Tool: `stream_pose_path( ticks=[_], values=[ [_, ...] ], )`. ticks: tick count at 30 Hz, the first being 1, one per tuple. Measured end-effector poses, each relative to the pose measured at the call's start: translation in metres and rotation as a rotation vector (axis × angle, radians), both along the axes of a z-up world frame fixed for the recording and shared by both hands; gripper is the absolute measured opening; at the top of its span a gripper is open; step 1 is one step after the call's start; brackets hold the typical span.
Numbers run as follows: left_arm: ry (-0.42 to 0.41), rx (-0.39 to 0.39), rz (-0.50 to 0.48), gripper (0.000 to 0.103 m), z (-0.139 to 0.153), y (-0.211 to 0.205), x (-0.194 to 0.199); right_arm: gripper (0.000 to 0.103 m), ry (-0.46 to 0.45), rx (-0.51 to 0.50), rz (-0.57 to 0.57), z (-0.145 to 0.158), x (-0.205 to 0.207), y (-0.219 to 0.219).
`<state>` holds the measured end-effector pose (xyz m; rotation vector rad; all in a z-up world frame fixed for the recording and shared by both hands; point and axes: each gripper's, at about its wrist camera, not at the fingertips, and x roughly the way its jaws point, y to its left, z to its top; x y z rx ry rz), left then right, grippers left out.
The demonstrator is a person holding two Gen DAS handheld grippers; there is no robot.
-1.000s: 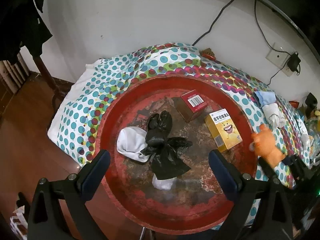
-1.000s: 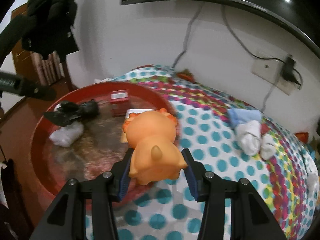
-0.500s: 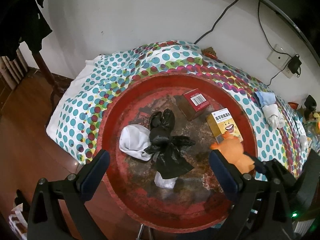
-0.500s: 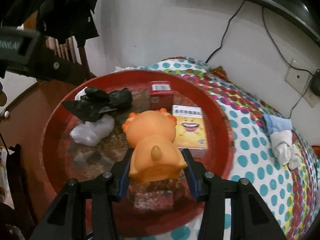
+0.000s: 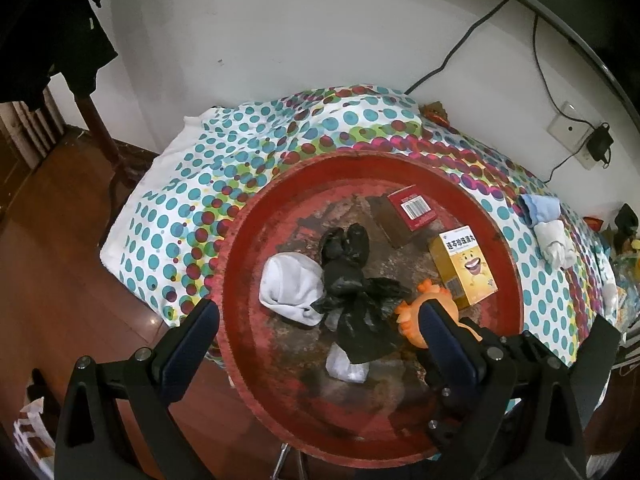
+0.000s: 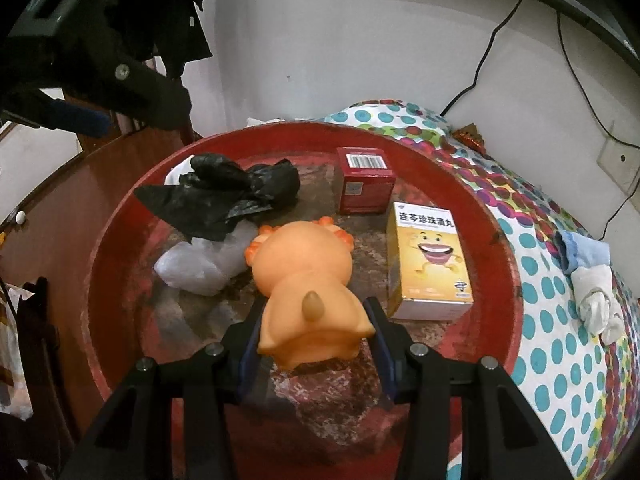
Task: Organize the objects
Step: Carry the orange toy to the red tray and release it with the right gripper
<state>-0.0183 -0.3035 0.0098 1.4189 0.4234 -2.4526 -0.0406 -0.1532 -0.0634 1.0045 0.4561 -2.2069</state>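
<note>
The orange toy [image 5: 412, 314] is mostly hidden behind the left gripper's right finger [image 5: 448, 344] in the left wrist view, only its frilly head pokes out. In the right wrist view its face points away, so can't see it. The white sock [image 6: 176, 172] is nearly buried under the black plastic bag [image 6: 224, 196] near the red tray's [image 6: 120, 240] far-left rim. Small print on the yellow box [image 6: 430, 256] is too tiny to read.

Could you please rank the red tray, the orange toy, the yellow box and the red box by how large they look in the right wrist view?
1. red tray
2. orange toy, though it is nearest the camera
3. yellow box
4. red box, farthest away, so its rank below the yellow box is unsure
</note>
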Motion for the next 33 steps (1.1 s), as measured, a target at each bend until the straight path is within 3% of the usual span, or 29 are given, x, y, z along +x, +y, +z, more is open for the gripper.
stream_pose_path(
  ticks=[12,21,28,33],
  values=[
    [-0.004,0.003,-0.011,0.099,0.0,0.002,-0.001,0.05,-0.017,0.028,-0.005,-0.006,-0.002,-0.004],
    [-0.015,0.002,-0.016,0.099,-0.002,0.004,-0.003,0.064,-0.018,0.018,-0.028,0.004,-0.002,0.004],
    [-0.025,-0.004,-0.014,0.099,-0.005,0.004,-0.004,0.066,0.006,-0.023,-0.052,0.027,0.002,0.027],
    [-0.034,-0.009,-0.029,0.099,-0.01,0.009,-0.006,0.066,0.027,-0.051,-0.131,0.039,-0.012,0.063]
  ],
)
